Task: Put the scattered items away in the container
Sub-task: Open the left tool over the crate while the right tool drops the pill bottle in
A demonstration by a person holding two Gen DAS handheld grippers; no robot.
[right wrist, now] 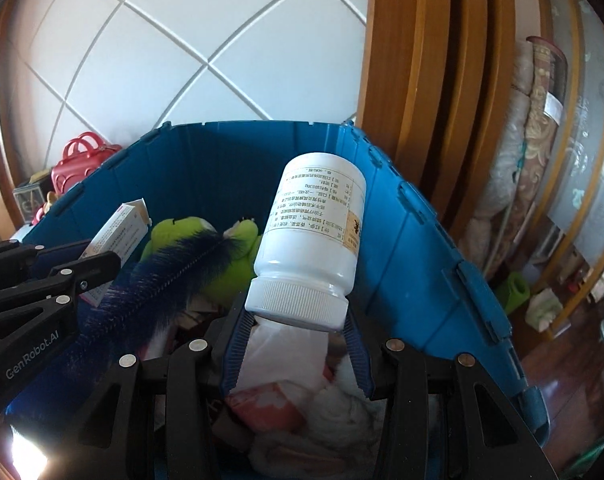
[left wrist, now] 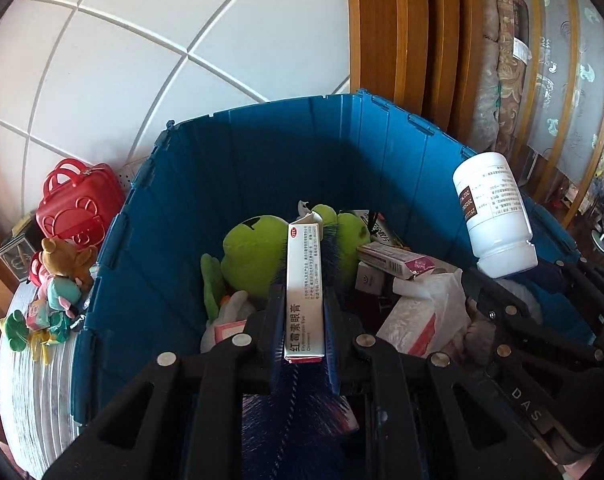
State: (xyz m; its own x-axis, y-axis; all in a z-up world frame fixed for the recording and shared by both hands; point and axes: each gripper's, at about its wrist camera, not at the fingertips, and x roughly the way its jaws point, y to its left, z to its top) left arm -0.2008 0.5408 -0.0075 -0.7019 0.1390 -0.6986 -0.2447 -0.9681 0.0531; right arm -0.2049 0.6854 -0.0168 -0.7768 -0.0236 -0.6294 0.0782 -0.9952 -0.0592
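Note:
A slim white ointment box (left wrist: 304, 292) stands lengthwise between the pads of my left gripper (left wrist: 304, 294), which is shut on it. A dark blue bristle brush (left wrist: 329, 248) lies alongside the box in the same grip. My right gripper (right wrist: 295, 314) is shut on the ribbed cap of a white pill bottle (right wrist: 314, 220), whose base points away and up. Both hang over the open blue crate (right wrist: 205, 160). Each view shows the other hand: the bottle (left wrist: 494, 212) at the right, the box (right wrist: 117, 236) and brush (right wrist: 173, 272) at the left.
The crate (left wrist: 261, 152) holds a green plush frog (left wrist: 253, 256), small cartons (left wrist: 394, 260) and a tissue pack (left wrist: 422, 316). Left of it, a red bag (left wrist: 77, 200) and small plush toys (left wrist: 61, 280) sit on a round white surface. Wooden door frames (right wrist: 422, 100) and rolled rugs (right wrist: 534, 140) stand to the right.

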